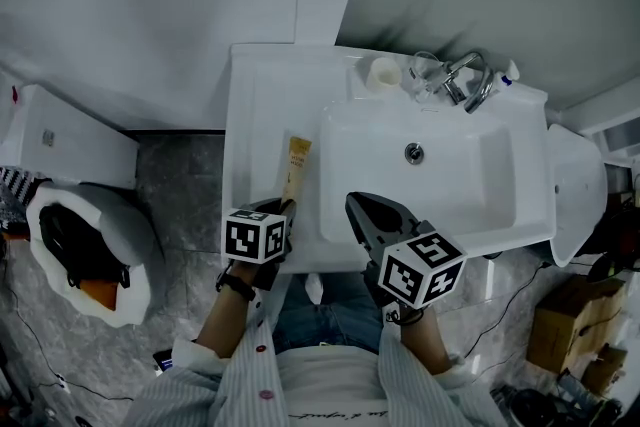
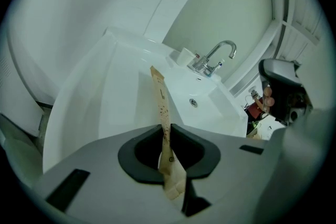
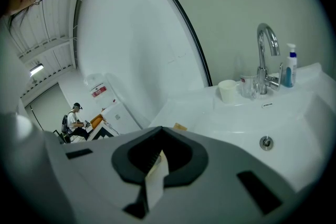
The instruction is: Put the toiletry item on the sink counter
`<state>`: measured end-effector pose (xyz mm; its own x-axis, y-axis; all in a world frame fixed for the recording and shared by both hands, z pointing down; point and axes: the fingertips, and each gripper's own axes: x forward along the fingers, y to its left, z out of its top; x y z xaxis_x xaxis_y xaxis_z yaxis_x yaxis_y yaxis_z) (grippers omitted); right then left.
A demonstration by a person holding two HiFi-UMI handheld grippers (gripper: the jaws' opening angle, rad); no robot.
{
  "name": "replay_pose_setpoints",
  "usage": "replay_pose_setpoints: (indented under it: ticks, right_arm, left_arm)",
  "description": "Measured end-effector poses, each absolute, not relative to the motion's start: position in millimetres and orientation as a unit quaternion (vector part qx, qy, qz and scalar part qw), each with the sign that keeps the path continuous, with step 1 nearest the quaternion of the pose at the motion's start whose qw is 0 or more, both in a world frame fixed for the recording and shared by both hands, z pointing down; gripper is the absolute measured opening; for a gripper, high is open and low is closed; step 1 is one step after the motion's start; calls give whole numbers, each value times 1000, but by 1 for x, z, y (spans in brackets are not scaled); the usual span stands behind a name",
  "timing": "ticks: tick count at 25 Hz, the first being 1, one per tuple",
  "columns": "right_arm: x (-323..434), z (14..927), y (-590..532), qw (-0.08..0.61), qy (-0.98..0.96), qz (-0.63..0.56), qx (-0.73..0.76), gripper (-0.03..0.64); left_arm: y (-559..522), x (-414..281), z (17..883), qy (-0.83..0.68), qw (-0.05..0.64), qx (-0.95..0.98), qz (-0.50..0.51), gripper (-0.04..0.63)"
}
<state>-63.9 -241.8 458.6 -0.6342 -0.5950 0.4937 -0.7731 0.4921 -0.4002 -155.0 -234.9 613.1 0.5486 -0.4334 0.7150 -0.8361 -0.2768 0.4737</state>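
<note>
1. Nearest me, the left gripper (image 2: 165, 134) is clamping its grey jaws on the near end of the flat beige plastic tube with brown print (image 2: 164, 105). The jaws are pinching its thin edge in a narrow slit.

2. The tube is stretching away over the flat left strip of the glossy white moulded sink counter (image 1: 255, 130), just beside the basin. It is looking soft and crimped flat at its far end. I cannot tell whether that far end is touching the surface.

3. I am judging the task nearly finished, since the item is already at its place. What is remaining is to let go and draw the gripper clear.

4. To the right, the right gripper (image 1: 356, 205) is hovering over the front of the rounded rectangular white basin (image 1: 460, 185). Its jaws are closing together, and a pale sliver (image 3: 154, 178) that I cannot name is showing in the seam.

5. Farther off, a small round metal drain (image 1: 414, 152) is glinting in the smooth basin floor.

6. At the back, a small white cup (image 1: 383, 73), a clear glass tumbler (image 1: 425, 75), a curved chrome tap (image 1: 470, 80) and a blue pump bottle (image 3: 287, 68) are standing along the rear ledge.
</note>
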Motion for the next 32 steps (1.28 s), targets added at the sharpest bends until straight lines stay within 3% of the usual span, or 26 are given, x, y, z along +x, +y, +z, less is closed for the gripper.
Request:
replay_pose_setpoints:
  ticks: [11, 22, 32]
  right_arm:
    - [-65, 461, -237, 151, -850, 307, 401, 9]
    - [-71, 461, -237, 149, -851, 306, 401, 9]
    - [-73, 461, -237, 151, -851, 306, 399, 9]
  left_arm:
    - [-234, -157, 620, -423, 426, 760, 248, 63]
    - [-235, -165, 621, -435, 404, 763, 257, 160]
    - [-237, -173, 614, -447, 394, 763, 251, 164]
